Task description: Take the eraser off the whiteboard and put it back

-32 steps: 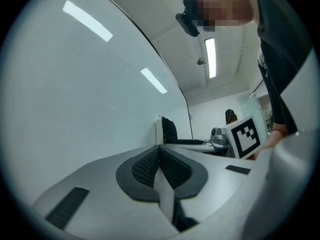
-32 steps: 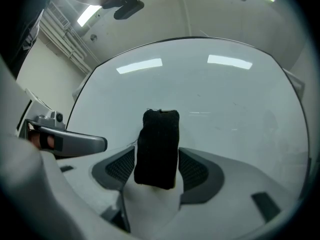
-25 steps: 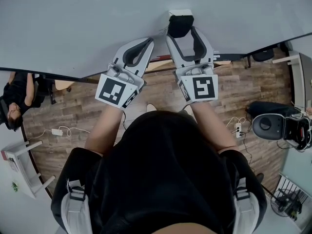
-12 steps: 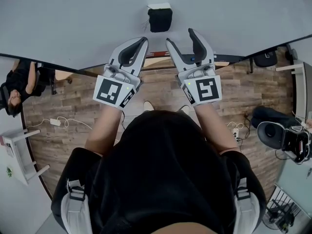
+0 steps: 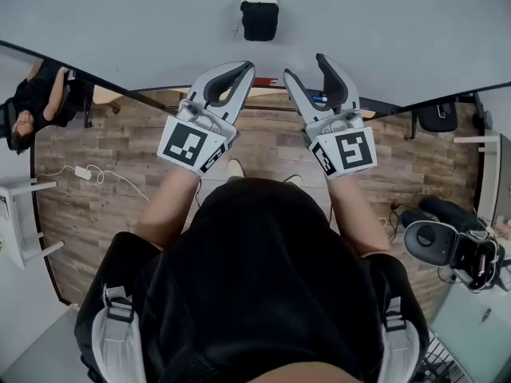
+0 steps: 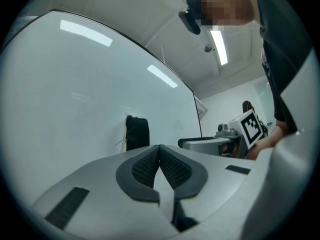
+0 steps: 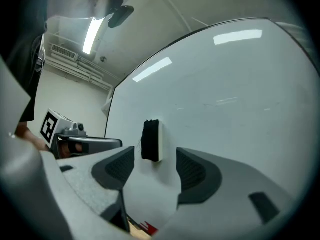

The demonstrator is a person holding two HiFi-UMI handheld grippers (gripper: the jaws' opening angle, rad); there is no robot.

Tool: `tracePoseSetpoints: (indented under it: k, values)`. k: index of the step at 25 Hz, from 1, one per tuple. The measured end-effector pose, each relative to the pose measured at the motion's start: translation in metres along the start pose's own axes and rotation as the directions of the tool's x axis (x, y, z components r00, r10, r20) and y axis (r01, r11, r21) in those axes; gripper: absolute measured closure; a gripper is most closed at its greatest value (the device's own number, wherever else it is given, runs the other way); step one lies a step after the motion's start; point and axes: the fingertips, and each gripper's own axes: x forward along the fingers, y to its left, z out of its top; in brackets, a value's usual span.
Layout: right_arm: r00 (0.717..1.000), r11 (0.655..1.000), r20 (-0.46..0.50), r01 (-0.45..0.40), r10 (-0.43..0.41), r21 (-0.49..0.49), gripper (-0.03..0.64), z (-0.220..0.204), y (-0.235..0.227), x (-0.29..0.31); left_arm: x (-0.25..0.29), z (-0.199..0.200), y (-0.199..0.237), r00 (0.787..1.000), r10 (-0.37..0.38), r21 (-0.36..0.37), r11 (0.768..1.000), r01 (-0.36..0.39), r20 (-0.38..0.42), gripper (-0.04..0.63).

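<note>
Pulled back from the black block eraser point(image 5: 260, 18) at 12 o'clock on the white whiteboard point(image 5: 120, 30), the right gripper point(image 5: 307, 70) spreads empty fingers, the left gripper point(image 5: 241, 70) has its fingers clenched; the task looks done.

bystander point(image 5: 32, 102): cut by left edge | red item point(image 7: 148, 227): partly behind right tool point(image 7: 155, 166) (unidentifiable)

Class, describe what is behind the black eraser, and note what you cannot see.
Behind the eraser is the whiteboard: the eraser sits against its surface, with bare board showing all around it. The patch of board directly behind it is covered, so any marks there cannot be seen.
</note>
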Motion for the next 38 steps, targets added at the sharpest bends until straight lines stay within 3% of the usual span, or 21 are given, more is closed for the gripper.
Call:
tracePoseSetpoints:
  k: [9, 17, 30, 38]
  values:
    - [0.992, 0.992, 0.012, -0.124, 0.123, 0.006, 0.398, -0.001, 0.008, -0.022, -0.002, -0.006, -0.021, 1.0, 0.01, 0.002, 1.0, -0.01, -0.013, 0.601]
    - [0.982, 0.982, 0.014, -0.188, 0.188, 0.006, 0.503, -0.006, 0.012, -0.037, 0.004, -0.013, -0.041, 1.0, -0.013, -0.005, 1.0, 0.013, -0.02, 0.601]
    - [0.978, 0.978, 0.014, -0.207, 0.207, 0.005, 0.611, -0.015, 0.018, -0.054, 0.002, -0.023, -0.063, 0.998, -0.053, -0.018, 0.998, 0.052, -0.032, 0.601]
    - [0.981, 0.98, 0.001, -0.196, 0.196, 0.01, 0.615, -0.021, 0.021, -0.058, -0.002, -0.027, -0.064, 0.997, -0.06, -0.02, 0.998, 0.06, -0.04, 0.601]
